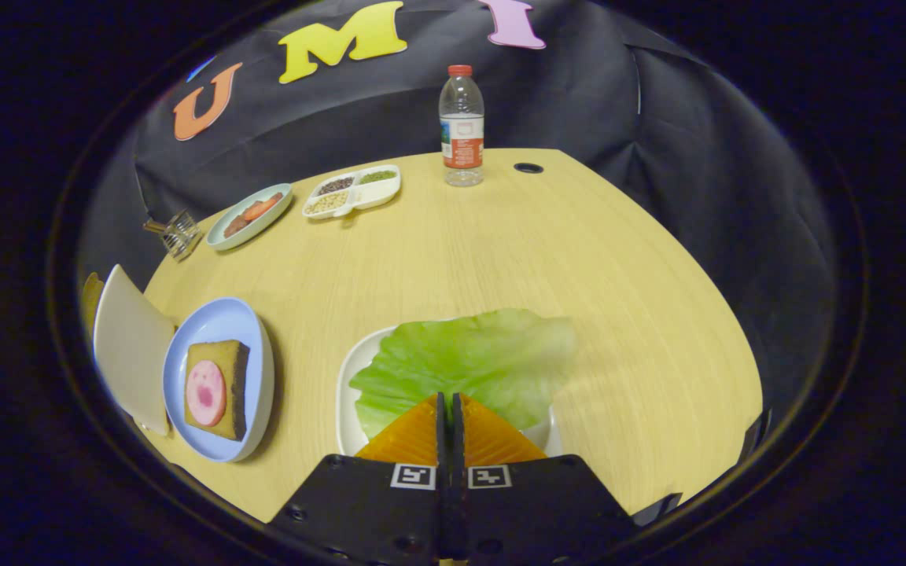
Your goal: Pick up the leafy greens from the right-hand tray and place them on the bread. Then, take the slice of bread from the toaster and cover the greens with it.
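A broad green lettuce leaf (469, 362) lies over a white tray (347, 393) just ahead of my fingers and overhangs the tray's right side. My gripper (449, 402) is shut, its fingertips pinching the leaf's near edge. Left of the tray, a blue plate (221, 322) holds a brown slice of bread (221, 385) topped with a round pink slice of ham (206, 391). Further left stands a white toaster (129, 346), with a tan edge (91, 297) showing behind it.
Beyond the leaf the wooden table (500, 251) stretches to a water bottle (462, 126) and a cable hole (528, 167). At the back left sit a divided white dish of grains (352, 191), a pale green plate of food (251, 215) and a clear glass object (178, 232).
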The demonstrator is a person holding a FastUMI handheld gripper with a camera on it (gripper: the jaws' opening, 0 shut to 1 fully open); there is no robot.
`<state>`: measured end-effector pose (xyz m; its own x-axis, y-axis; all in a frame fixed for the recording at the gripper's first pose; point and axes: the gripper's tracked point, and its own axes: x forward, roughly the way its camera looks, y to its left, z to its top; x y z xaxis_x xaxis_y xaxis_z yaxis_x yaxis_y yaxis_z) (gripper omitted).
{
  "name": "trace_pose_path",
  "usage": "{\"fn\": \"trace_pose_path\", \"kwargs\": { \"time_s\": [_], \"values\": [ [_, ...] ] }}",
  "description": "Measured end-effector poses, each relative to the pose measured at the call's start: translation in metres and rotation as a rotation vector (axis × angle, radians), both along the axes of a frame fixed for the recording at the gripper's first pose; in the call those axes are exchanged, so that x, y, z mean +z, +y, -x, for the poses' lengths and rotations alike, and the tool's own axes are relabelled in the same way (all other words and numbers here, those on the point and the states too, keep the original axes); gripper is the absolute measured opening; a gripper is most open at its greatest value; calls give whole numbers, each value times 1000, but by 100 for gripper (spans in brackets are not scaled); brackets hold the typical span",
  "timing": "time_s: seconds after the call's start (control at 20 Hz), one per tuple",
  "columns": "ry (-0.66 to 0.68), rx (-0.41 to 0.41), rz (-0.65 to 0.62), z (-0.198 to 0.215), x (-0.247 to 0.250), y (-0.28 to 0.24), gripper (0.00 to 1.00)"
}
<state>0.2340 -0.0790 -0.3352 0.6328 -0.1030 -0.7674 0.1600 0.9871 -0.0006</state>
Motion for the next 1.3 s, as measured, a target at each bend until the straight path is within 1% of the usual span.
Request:
{"fn": "trace_pose_path", "kwargs": {
  "time_s": [0.2, 0.5, 0.7, 0.85, 1.0, 1.3],
  "values": [
    [-57, 1, -6, 18, 26, 11, 0],
    [-141, 16, 10, 46, 71, 42, 0],
    [-202, 30, 4, 55, 101, 77, 0],
    [-256, 60, 0, 56, 117, 114, 0],
    [-267, 89, -1, 52, 117, 152, 0],
    [-244, 134, -15, 36, 90, 221, 0]
  ]
}}
